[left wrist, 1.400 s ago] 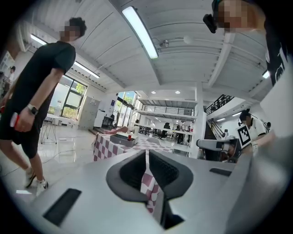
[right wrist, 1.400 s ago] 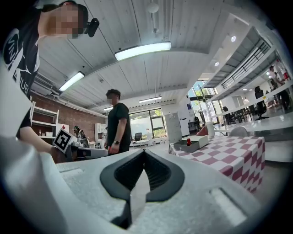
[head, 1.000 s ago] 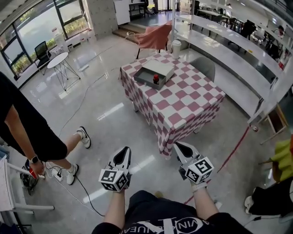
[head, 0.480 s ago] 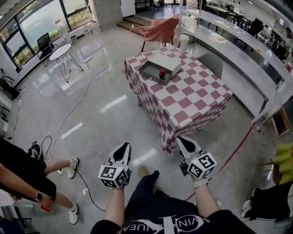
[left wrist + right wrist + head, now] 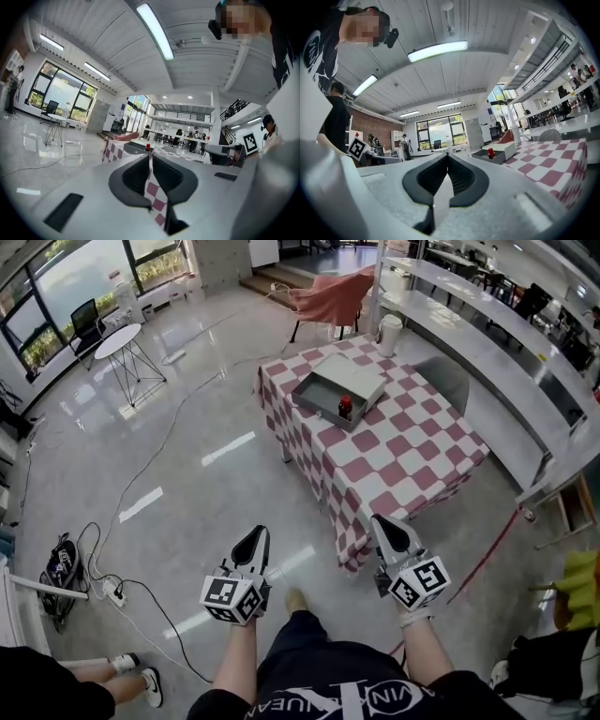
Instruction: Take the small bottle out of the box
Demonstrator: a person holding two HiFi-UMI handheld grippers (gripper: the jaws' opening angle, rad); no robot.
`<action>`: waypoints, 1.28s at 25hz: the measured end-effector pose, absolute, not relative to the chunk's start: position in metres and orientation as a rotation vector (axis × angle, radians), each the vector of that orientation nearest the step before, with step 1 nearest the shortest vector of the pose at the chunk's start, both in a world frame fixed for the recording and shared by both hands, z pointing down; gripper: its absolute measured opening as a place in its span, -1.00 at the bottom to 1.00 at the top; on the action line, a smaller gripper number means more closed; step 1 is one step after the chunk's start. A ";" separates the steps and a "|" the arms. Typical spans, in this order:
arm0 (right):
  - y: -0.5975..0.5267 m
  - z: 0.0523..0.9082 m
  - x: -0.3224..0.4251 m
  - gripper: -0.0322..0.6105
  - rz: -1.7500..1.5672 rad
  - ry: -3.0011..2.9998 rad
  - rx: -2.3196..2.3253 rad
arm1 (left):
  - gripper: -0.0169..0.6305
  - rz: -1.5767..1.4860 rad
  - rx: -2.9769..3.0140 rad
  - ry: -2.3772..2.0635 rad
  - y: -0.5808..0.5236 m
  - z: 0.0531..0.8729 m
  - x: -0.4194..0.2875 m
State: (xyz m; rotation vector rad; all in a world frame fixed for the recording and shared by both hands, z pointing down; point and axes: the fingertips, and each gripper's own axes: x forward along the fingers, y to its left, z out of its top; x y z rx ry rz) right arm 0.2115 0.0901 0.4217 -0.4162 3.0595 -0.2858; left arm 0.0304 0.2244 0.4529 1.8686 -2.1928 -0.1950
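A small dark bottle with a red cap [image 5: 345,407] stands upright in an open grey box [image 5: 330,390] at the far left part of a table with a red-and-white checkered cloth [image 5: 412,446]. Both grippers are held low over the floor, well short of the table. My left gripper [image 5: 260,532] is shut and empty, and so is my right gripper [image 5: 379,520]. Past the left gripper [image 5: 150,156] the bottle [image 5: 147,147] and box [image 5: 133,147] show far off. The right gripper [image 5: 448,156] points left of the bottle [image 5: 491,153] and box [image 5: 499,151].
A white cup [image 5: 389,334] stands on the table's far corner. A chair draped in pink cloth [image 5: 328,296] and a grey chair [image 5: 445,381] flank the table. A long white counter [image 5: 506,352] runs at right. Cables [image 5: 103,587] and a bystander's legs [image 5: 122,676] are at left.
I have come closer to the table, which sits larger and lower in the head view. The bystander has slid off to the lower left. Both grippers stay shut.
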 end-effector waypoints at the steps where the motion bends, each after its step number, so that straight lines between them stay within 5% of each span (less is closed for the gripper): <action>1: 0.086 0.423 0.204 -0.88 -0.282 3.070 -0.406 | -0.87 -0.197 1.862 -2.190 0.218 0.455 0.022; 32: -0.013 0.460 0.077 -0.88 -0.420 3.087 -0.619 | -0.87 -0.157 1.908 -2.069 0.124 0.489 -0.118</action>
